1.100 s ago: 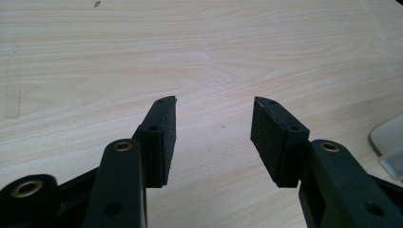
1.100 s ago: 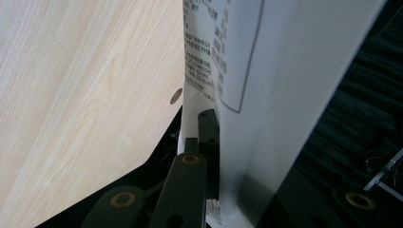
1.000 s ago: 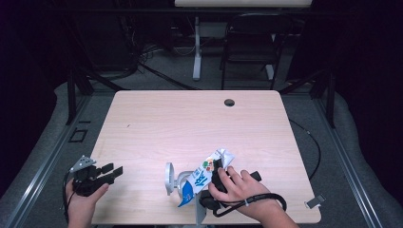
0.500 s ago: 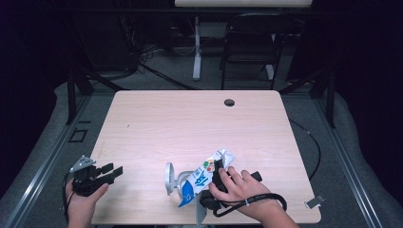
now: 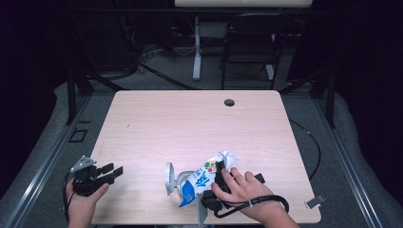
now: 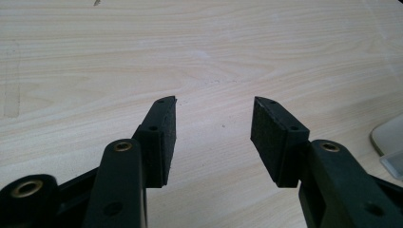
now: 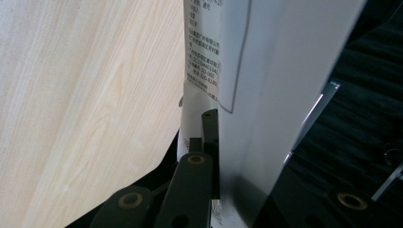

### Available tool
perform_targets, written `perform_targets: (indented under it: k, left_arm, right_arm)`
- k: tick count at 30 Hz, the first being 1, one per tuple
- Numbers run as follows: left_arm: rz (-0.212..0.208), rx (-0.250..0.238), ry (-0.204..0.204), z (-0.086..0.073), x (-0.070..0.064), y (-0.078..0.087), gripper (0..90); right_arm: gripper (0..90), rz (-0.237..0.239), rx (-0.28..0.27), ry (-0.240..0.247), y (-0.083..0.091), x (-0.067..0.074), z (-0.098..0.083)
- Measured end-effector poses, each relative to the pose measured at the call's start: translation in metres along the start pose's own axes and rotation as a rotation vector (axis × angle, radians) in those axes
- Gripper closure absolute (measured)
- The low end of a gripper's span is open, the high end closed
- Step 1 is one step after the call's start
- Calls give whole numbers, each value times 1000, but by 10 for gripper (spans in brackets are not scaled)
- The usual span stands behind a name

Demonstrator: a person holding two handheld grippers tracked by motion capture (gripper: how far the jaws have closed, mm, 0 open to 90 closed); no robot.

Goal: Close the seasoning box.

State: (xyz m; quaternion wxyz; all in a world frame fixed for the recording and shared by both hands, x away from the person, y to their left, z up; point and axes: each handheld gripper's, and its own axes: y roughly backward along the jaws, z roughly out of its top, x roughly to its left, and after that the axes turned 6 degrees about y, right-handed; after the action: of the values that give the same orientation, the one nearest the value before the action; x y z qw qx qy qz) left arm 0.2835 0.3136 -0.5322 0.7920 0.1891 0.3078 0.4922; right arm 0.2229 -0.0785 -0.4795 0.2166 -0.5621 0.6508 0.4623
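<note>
Right gripper [image 5: 219, 175] clamped on the pouch [image 5: 203, 178], jaws just finished closing. Left gripper [image 5: 110, 173] wide open, empty, off to its side.

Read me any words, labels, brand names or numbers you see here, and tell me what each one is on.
No text here can be quoted.
Packet, high view: large blue characters and coloured marks on its white front, too blurred to read.
Packet, right gripper view: a column of small black print with digits, too small to read.
Table: no writing.

Left claw [image 5: 110, 172] agape, right claw [image 5: 219, 172] clamped.
</note>
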Motion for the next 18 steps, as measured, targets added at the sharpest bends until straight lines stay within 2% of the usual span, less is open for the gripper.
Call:
perform_targets:
  k: [7,10,12,13,14,18]
  left_arm:
    - [1,1,3,0,0,-1,514]
    - [2,9,3,0,-1,-2,514]
    - [1,0,6,0,-1,-2,515]
    - [3,0,6,0,-1,-2,514]
    - [3,1,6,0,-2,-2,514]
    - [3,2,9,0,-1,-3,514]
  right_arm:
    - [900,0,-15,-51,1,2,-5]
    - [900,1,-12,-54,3,3,-7]
    - [900,6,-27,-89,3,4,-9]
    - [900,4,-2,-74,5,2,-9]
    - [900,6,-32,-110,3,4,-10]
    - [900,14,-42,-127,3,6,-11]
